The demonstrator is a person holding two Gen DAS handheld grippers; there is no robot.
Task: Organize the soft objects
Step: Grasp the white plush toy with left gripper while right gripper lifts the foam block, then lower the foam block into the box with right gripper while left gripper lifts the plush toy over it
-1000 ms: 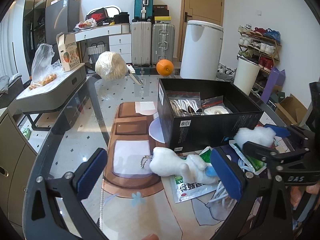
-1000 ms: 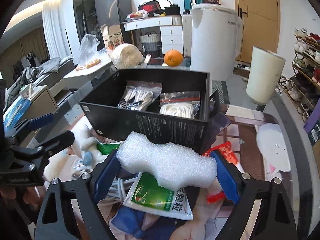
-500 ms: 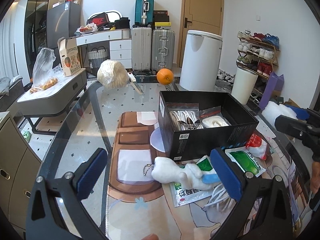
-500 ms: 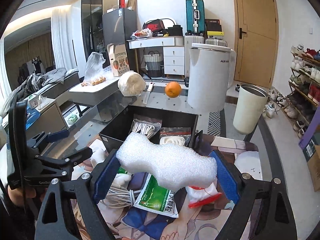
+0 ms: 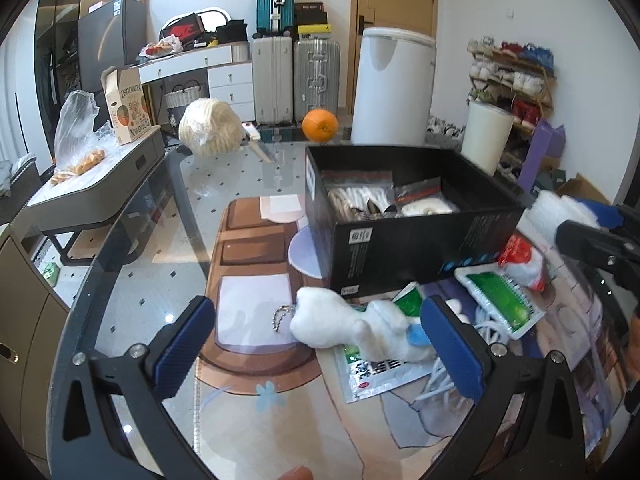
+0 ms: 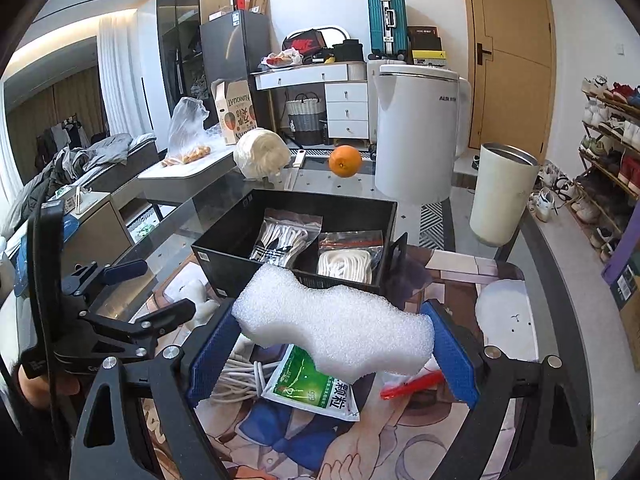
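One foam block (image 6: pixel 334 330) in right claw (image 6: pixel 332 354); two bagged items (boxed) (image 6: pixel 316 252) — one plush (image 5: pixel 348 326).

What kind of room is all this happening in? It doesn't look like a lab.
Most likely a lived-in home, near the entrance: suitcases stacked by a wooden door, a shoe rack full of shoes, and a glass table cluttered with household things.

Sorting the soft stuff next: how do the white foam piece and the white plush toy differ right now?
The foam piece is clamped in the right gripper, lifted clear of the table; the plush toy lies on the mat, ungripped, between the left gripper's open jaws. The foam is a wavy, pebbly slab; the plush is fuzzy with a ball chain. Both are white and outside the black box.
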